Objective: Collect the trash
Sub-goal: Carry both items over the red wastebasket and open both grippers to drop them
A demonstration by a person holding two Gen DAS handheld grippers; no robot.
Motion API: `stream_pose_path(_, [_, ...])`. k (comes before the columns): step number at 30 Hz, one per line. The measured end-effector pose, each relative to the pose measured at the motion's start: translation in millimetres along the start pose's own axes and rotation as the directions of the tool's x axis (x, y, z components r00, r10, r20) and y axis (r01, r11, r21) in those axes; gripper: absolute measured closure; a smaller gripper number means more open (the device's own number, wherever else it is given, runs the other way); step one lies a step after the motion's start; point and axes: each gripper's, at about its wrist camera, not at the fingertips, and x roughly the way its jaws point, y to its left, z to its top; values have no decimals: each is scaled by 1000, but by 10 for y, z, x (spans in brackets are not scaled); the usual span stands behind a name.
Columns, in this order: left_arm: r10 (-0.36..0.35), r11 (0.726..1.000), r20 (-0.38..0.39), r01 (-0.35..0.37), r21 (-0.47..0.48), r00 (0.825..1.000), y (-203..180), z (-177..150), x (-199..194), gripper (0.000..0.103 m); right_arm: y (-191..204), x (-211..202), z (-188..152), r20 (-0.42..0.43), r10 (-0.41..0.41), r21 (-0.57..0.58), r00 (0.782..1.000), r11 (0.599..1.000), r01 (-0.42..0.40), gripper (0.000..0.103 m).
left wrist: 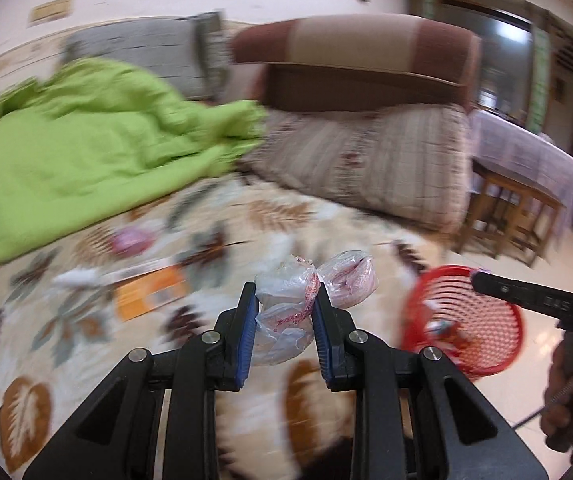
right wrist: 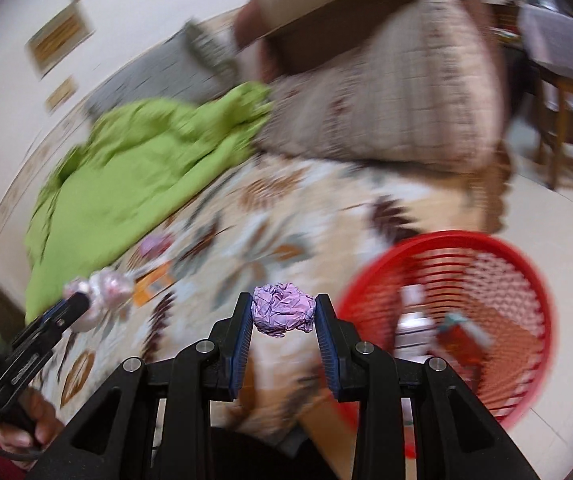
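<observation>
My left gripper (left wrist: 284,292) is shut on a crumpled clear plastic bag (left wrist: 286,320) with red print, held above the leaf-patterned bedspread (left wrist: 46,340). A second clear bag lump (left wrist: 352,280) bulges just right of it; whether it is the same bag I cannot tell. My right gripper (right wrist: 283,300) is shut on a crumpled purple paper ball (right wrist: 282,310). A red mesh basket (right wrist: 486,264) holding a few scraps sits right of it. The right wrist view shows the left gripper (right wrist: 80,300) with its bag (right wrist: 106,288) at lower left. The right gripper (left wrist: 476,278) reaches over the basket (left wrist: 426,312).
An orange packet (left wrist: 150,292) and a small purple-pink item (left wrist: 130,240) lie on the bedspread. A green blanket (left wrist: 66,152) is heaped at the left, striped cushions (left wrist: 366,152) behind. A covered table with wooden stools (left wrist: 518,200) stands on the tiled floor at right.
</observation>
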Motion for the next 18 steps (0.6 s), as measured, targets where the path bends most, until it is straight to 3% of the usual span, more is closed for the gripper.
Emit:
stream_pose_path(3, [-118,993,-48,119,13,992,-393,142,189,78,-367,-157,91,32,-52,63,998,997,50,69])
stream_pose_path(6, [-192,980,-89,195,26,977,-755,195,354,77,-645,-262,154,51,-90,113,995,990,84,69])
stream_pose_path(14, [-266,957,-204,283,60,942,-1430,173,848,77,-1065,-378,255,74,-118,205,990,974,101,67])
stream_pose_path(15, [-274,954,-215,293,60,937,-1497,174,889,74,-1088,-373,262,69,-112,208,991,974,95,67])
stream_pose_path(16, [-277,953,-222,297,61,935,-1540,175,915,66,-1097,-365,266,66,-111,208,992,974,95,59])
stream_pose_path(17, [-272,955,-227,292,58,935,-1554,180,935,49,-1106,-370,266,66,-117,209,991,973,101,52])
stream_pose_path(18, [-269,957,-215,285,49,939,-1543,182,922,41,-1111,-381,266,70,-123,211,990,972,106,39])
